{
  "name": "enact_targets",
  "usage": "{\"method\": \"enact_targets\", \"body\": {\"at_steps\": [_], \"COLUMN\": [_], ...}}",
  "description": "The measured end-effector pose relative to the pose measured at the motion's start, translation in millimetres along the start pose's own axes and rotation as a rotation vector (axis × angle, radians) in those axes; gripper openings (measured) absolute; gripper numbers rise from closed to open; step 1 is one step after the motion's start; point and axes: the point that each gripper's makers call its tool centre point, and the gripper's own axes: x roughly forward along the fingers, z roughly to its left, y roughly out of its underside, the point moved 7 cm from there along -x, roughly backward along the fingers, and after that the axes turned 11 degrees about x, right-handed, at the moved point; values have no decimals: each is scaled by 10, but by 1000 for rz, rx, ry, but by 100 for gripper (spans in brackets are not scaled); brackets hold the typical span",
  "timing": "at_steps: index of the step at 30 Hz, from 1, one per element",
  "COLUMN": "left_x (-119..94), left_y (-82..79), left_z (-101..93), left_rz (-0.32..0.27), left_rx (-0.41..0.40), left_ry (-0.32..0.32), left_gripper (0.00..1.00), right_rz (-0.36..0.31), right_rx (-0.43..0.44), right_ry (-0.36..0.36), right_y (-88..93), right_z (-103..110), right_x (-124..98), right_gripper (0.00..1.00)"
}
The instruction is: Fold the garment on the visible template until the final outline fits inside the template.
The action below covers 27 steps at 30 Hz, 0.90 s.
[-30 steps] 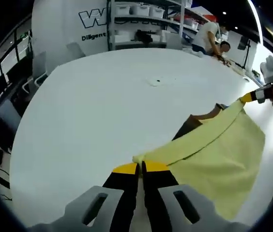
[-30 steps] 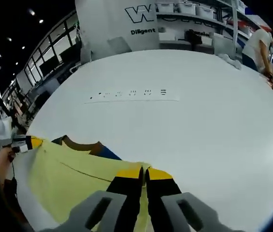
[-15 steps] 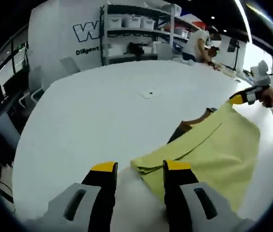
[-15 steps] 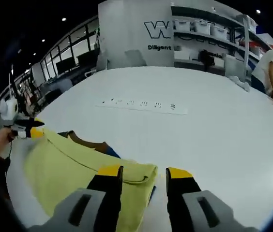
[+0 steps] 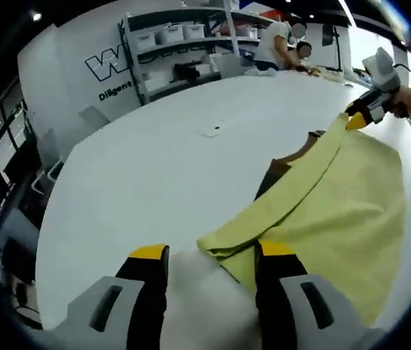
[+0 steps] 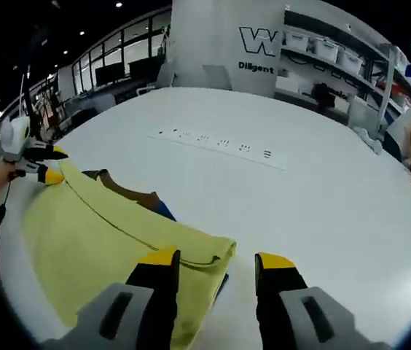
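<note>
White table (image 5: 140, 168), folded yellow garment (image 5: 337, 197) (brown collar)

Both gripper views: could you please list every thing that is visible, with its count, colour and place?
garment: one, pale yellow, folded on the white table, one corner between the left fingers.
brown piece: one, partly under the garment's far edge; what it is cannot be told.
blue edge: one, showing beside the brown piece.
table: one, white, large.
printed strip: one, white with dark marks, farther on the table.
shelves with bins: one rack, white, behind the table.
people: at the table's far side.
left gripper: black, yellow-tipped fingers, open.
right gripper: the same colours, open over the garment's other corner.
</note>
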Motion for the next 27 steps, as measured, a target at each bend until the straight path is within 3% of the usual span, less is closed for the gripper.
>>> {"method": "enact_targets", "body": {"at_steps": [6,10,19,27], "left_x": [80,128,237,234], "left_y": [-4,-29,5,-3], "left_z": [127,180,187,185], "left_rz": [17,-20,10,5], "left_rx": [-111,-226,-250,-252], "left_ry": [-81,-93,-87,-86], "left_gripper": [42,46,43,43], "right_rz": [-61,-63,20,-8], "right_rx": [99,59,-149,-77], "right_ry": [22,13,9,18], "right_y": [-161,-140,91,13], "right_z": [-82,-70,-37,-80], "right_x": [67,-63,-131,55], "right_gripper": [37,43,55,51]}}
